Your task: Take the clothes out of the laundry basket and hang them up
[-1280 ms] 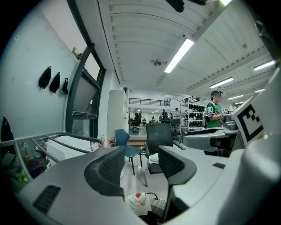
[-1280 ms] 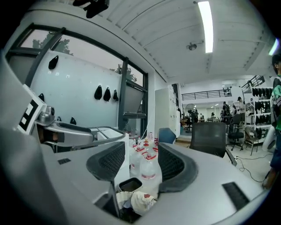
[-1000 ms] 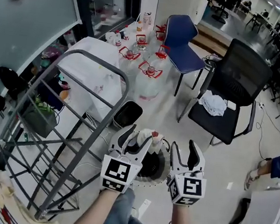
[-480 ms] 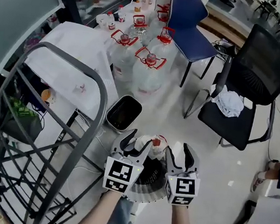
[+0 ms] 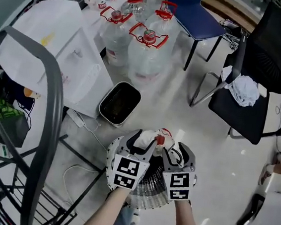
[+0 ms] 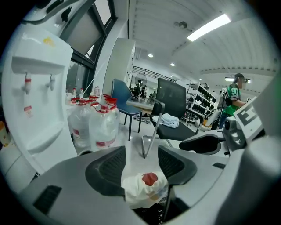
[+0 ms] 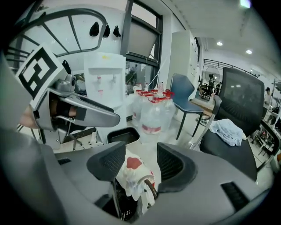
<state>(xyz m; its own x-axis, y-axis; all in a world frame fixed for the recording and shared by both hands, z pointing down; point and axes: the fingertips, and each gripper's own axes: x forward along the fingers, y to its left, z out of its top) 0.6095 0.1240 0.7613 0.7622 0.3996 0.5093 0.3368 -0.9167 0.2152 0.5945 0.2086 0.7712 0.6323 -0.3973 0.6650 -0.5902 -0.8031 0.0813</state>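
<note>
1. The left gripper and the right gripper both stand wide. Their pads are not pressing, and a white garment with a red patch lies between each pair of jaws.
2. The garment bulges from the mesh laundry basket at its far rim.
3. Beyond stand water jugs; their red-banded labels are too small to read.
</note>
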